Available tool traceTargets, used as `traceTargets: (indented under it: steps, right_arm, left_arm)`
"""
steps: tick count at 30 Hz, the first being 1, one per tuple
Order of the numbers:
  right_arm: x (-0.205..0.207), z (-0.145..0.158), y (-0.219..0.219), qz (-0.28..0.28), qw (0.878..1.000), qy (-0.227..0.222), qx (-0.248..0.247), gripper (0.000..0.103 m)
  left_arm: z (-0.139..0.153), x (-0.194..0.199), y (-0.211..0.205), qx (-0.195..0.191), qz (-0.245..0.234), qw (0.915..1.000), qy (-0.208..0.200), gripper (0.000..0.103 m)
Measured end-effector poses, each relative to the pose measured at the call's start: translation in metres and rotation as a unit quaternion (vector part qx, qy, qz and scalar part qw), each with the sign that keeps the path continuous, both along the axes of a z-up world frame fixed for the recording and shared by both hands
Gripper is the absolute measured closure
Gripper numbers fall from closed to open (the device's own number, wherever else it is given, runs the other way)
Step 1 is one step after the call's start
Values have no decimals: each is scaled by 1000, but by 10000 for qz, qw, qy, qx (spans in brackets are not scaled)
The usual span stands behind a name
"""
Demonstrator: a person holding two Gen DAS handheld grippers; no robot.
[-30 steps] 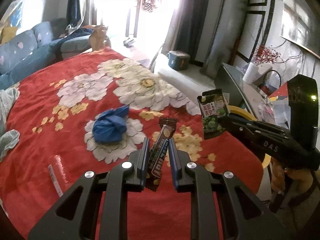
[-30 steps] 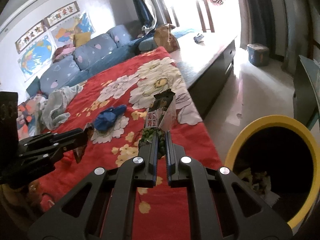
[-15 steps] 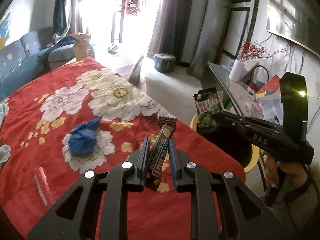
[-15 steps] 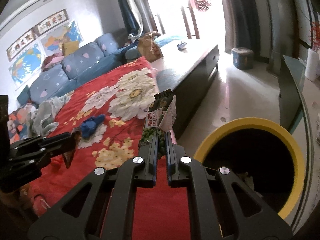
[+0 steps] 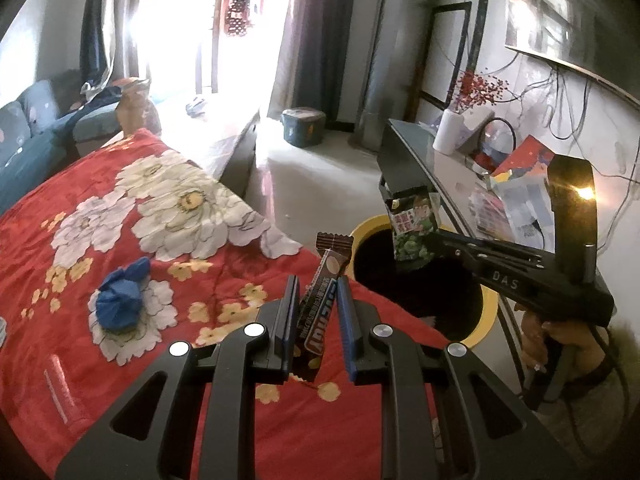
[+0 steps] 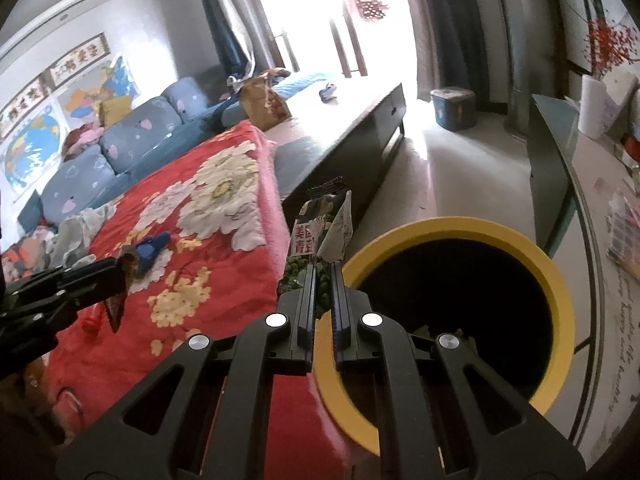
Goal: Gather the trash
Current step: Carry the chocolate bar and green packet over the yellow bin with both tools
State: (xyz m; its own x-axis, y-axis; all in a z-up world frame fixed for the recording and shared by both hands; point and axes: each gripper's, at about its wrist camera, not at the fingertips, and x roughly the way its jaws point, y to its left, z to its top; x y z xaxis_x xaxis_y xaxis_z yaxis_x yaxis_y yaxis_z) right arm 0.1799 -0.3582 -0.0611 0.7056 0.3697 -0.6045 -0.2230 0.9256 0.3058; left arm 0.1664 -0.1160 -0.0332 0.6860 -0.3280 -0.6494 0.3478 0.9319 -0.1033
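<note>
My left gripper is shut on a brown candy bar wrapper and holds it upright above the red blanket's right edge. My right gripper is shut on a green snack packet just left of the yellow-rimmed bin. In the left wrist view the snack packet hangs over the bin opening. A crumpled blue wad lies on the blanket; it also shows in the right wrist view. The left gripper with the candy wrapper shows at the left in the right wrist view.
The red floral blanket covers the bed. A dark low cabinet stands beyond it. A glass-topped table with a paper roll and papers is right of the bin. A small tub sits on the floor. A blue sofa is behind.
Both grippers have swung right with their wrappers. The right gripper now holds the snack packet at the bin's opening, and the bin has come into the left wrist view.
</note>
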Motion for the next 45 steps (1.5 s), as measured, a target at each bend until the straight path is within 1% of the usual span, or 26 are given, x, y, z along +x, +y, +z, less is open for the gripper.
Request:
traceTargets:
  steps: [12, 20, 26, 35, 45]
  right_arm:
    - [-3, -7, -31, -361, 9993, 86, 24, 99]
    - [-3, -11, -53, -625, 9979, 138, 98, 99]
    - [-1, -15, -70, -855, 9960, 215, 139, 99]
    - [-1, -25, -92, -1106, 9929, 360, 255, 99]
    - [0, -40, -108, -1237, 9900, 575, 368, 97]
  left_arm:
    - [-5, 2, -37, 59, -373, 9993, 29, 85]
    - [-8, 4, -56, -20, -545, 9985, 25, 85]
    - [-13, 6, -75, 17, -689, 9976, 9, 85]
    - [-30, 8, -105, 110, -926, 9956, 87, 85]
    - [-53, 10, -132, 257, -1189, 9924, 187, 85]
